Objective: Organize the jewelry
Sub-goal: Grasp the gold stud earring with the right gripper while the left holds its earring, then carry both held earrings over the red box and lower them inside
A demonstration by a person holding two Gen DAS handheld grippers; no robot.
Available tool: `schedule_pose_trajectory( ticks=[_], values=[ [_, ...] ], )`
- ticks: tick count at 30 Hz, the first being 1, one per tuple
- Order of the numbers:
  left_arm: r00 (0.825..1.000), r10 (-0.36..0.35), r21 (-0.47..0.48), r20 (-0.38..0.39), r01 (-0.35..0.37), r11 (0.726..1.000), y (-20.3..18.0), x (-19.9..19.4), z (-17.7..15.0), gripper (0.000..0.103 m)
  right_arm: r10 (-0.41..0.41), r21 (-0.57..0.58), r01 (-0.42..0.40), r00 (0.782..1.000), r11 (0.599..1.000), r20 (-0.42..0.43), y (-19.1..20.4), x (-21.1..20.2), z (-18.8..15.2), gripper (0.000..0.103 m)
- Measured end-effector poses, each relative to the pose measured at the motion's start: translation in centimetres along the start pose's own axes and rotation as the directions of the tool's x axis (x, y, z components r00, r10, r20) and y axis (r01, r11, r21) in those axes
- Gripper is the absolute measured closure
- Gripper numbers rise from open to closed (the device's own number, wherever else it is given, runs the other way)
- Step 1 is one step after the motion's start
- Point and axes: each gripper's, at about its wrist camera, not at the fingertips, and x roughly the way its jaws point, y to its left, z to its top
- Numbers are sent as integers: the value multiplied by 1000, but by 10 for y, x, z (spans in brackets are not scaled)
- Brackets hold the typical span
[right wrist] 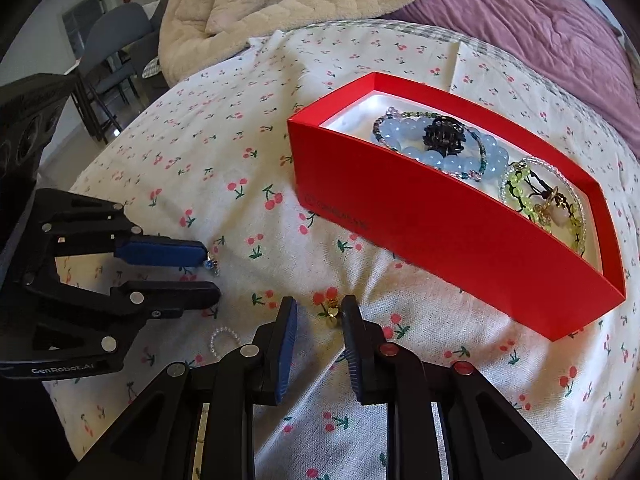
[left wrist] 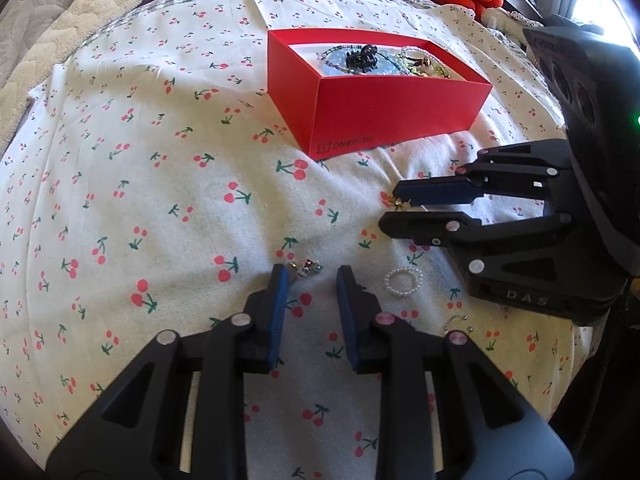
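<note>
Jewelry mostly in red box [right wrist: 448, 236]; loose bits on sheet [left wrist: 140, 184]. Left gripper [left wrist: 312, 276] jaws open, jeweled earring [left wrist: 306, 267] at left fingertip. Right gripper [right wrist: 320, 308] jaws open around gold charm [right wrist: 331, 313]. Pearl ring [left wrist: 404, 282] lies between grippers. Risk: soft sheet bunches when jaws close, tiny charm slips out or pads pinch fabric instead.
</note>
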Motion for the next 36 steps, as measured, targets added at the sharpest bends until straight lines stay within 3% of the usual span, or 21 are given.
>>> schedule_pose_trajectory(
  ticks=[3,8,12,31,32,35,36],
  values=[
    [1000,9,-9,0,-9,1000,1,0,1,83,-29,-24,29,1000,999,5,5,-1,-2,82],
    [999,40,-5,5,-40,999,-1,0,2,94,-36,-11,36,999,999,1,2,-3,-2,95],
    [999,54,-2,7,-54,999,-3,-2,5,97,-28,-1,28,1000,1000,4,0,-8,-2,97],
    [998,35,-10,49,-35,999,0,-27,12,97,-26,61,22,997,998,69,-19,-63,4,97],
    [998,41,-4,44,-41,999,-1,-25,9,93,-27,62,23,997,998,71,-20,-65,4,97],
    [998,61,12,19,-61,998,-2,-15,2,64,-26,70,21,997,997,67,-23,-68,3,97],
    [998,64,25,17,-65,998,-4,-11,1,64,-27,70,22,997,997,65,-24,-68,2,97]
  ],
)
